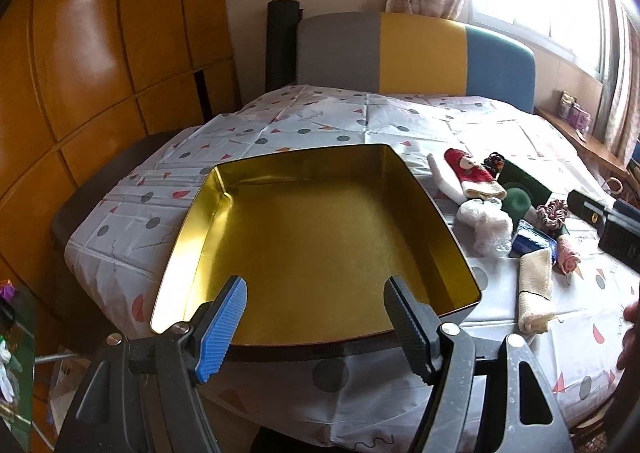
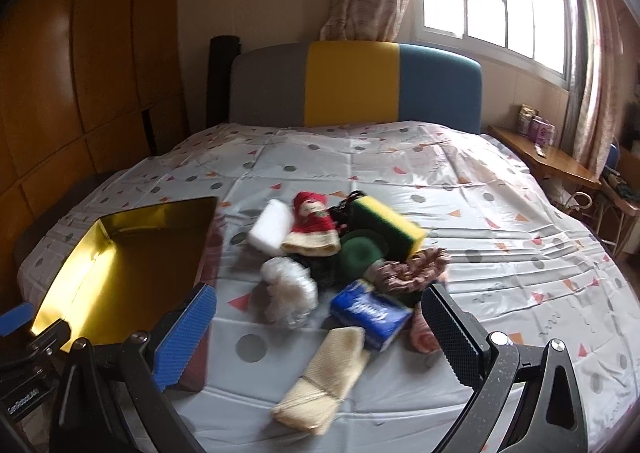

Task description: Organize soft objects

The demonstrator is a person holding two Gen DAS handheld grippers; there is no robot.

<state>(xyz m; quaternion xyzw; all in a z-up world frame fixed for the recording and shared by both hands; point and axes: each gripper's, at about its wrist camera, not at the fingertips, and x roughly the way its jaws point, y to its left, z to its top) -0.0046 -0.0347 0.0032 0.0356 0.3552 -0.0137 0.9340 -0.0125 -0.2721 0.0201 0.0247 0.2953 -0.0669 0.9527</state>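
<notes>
**Two open grippers over a bed, an empty tin and a heap of soft things**

In the left wrist view, a shallow gold-lined tin (image 1: 320, 237) fills the centre of the frame, sitting on a bed (image 1: 360, 121) covered with a white sheet printed with dots and triangles. The tin has nothing in it. The left gripper (image 1: 314, 329) sits at the bottom centre, its jaws wide apart and empty, hovering above the tin's near rim.

In the right wrist view, the tin (image 2: 132, 253) appears at the left edge, and the heap of soft things lies at centre frame, just beside it. The heap includes a white sponge (image 2: 270, 231), a red knitted doll (image 2: 312, 227), a yellow-and-green sponge (image 2: 386, 227), a clear plastic bag (image 2: 288, 293), a blue tissue pack (image 2: 370, 313), a cream cloth roll (image 2: 324, 373), a brownish scrunchie (image 2: 412, 267) and a pink item partly hidden behind a finger. The right gripper (image 2: 318, 337) sits at the bottom of the frame, jaws wide and holding nothing, above the cream roll and tissue pack. The view is slightly blurred.

The task appears to be at its start: nothing is sorted yet, and the right gripper seems to be lining up a first pick. The next move likely calls for lowering the jaws around one near item, probably the cream roll or tissue pack, closing gently, then carrying it left to the tin.
</notes>
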